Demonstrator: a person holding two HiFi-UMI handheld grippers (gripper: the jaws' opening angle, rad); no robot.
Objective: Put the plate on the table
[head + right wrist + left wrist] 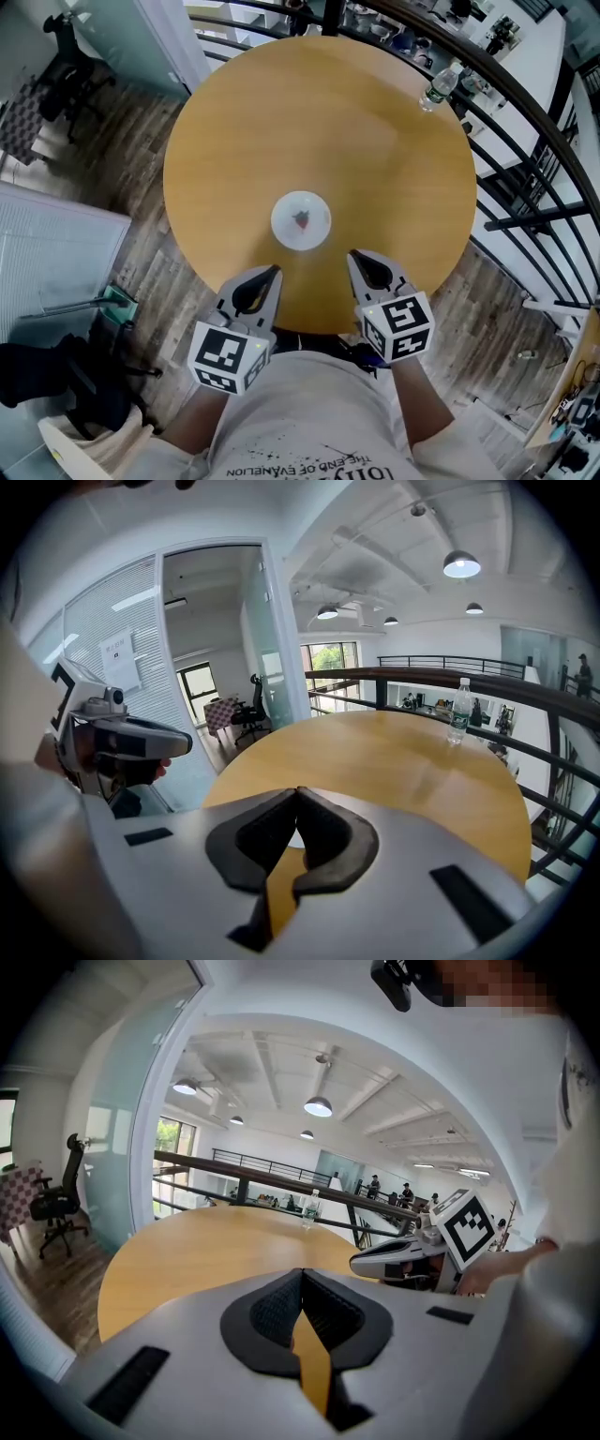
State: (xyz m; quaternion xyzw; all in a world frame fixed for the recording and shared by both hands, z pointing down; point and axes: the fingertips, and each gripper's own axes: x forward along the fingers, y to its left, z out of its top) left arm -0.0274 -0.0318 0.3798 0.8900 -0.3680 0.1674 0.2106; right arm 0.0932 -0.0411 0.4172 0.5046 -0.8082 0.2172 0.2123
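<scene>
White small round plate (301, 220), glossy, with a dark reddish motif at its centre. It lies flat on the round pale-wood table (234, 122), somewhat nearer the person's side than the middle. Nothing touches it. Judging by how it lies, the placing looks done.

Left gripper (273, 271): jaws pressed together, nothing between them. Right gripper (355, 256): the same, tips meeting, empty. Both hang over the near rim of the table, clear of the plate, which sits ahead of them and between their two lines.

Handling, as a guess: ceramic or hard plastic, so stiff, fairly light, slick on the surface, and liable to chip if dropped. Lying flat, it offers only its rim. The near edge looks the best hold, one pad over the lip and one worked under it. On smooth wood it may skate off when nudged.

Clear plastic water bottle (437, 87) stands at the far edge, well apart.
</scene>
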